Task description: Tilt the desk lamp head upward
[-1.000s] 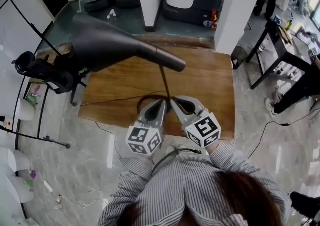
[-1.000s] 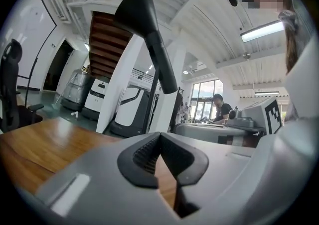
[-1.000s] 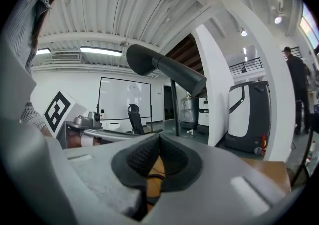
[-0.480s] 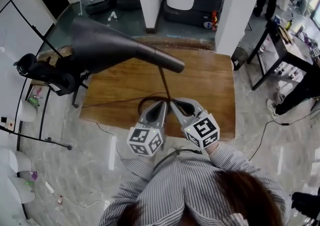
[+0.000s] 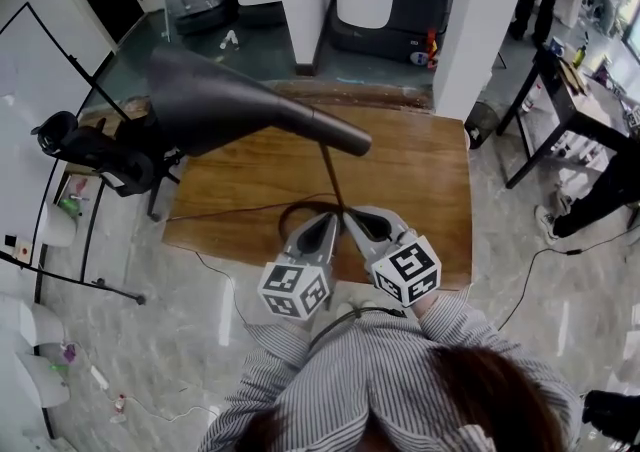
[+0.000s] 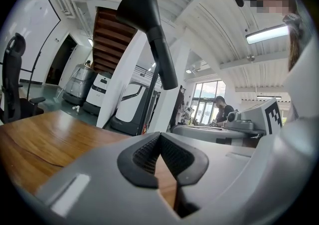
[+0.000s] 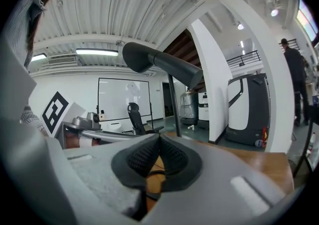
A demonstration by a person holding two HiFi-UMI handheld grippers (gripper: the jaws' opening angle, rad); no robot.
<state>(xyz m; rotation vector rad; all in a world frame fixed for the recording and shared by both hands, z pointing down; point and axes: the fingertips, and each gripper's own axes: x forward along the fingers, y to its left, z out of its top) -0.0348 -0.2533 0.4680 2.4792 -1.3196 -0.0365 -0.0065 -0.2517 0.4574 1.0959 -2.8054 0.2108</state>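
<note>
Though shut, left claw (image 5: 330, 219) beside lamp pole (image 5: 329, 168).

1 lamp (image 5: 220, 100), 2 tongs (left tongs (image 5: 331, 217), right tongs (image 5: 348, 213)).

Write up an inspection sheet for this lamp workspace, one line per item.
Surface: wooden table, bare apart from the lamp and one cable.
Job's things: lamp head, a dark cone with its wide end raised, on a thin stem.
Clutter: nothing seen.
Grippers: left gripper and right gripper are both shut and hold nothing, with their tips near the stem's foot.
Cables: table cable runs left from the lamp's foot; floor cable lies below the table's edge.
Surroundings: chair on the left, pillar, black desk on the right.
</note>
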